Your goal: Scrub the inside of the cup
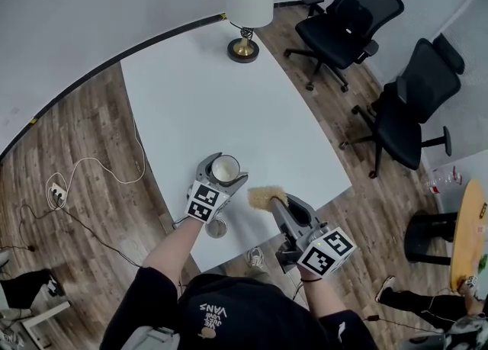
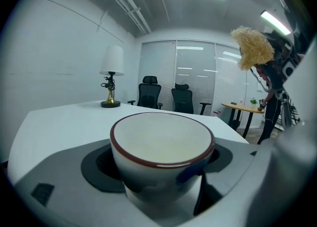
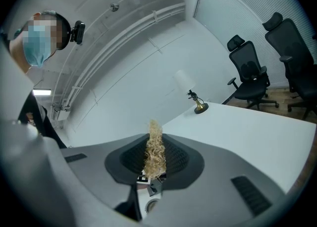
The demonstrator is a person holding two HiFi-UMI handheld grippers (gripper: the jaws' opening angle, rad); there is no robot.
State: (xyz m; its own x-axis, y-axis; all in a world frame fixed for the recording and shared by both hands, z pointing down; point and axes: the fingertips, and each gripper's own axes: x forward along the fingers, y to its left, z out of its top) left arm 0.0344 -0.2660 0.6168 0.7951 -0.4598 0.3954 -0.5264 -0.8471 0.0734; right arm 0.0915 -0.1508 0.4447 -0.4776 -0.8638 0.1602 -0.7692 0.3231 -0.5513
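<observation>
Left fingers closed on the cup, right fingers pinching the scrubber — lower it squarely in, cup steady.

Grey left gripper and right gripper, black ribbed pads, white marker cubes, black short-sleeved top, white chest print.

One white ceramic cup with a dark red rim sits at lower centre, and one tan fibrous scrub pad just right of it. There are two grey handheld grippers: the left gripper and the right gripper. One white rectangular table fills the middle. One table lamp with a white shade and brass base stands at top centre. Two black mesh office chairs are at upper right, the farther chair and the nearer chair. One round wooden table shows at the right edge.
</observation>
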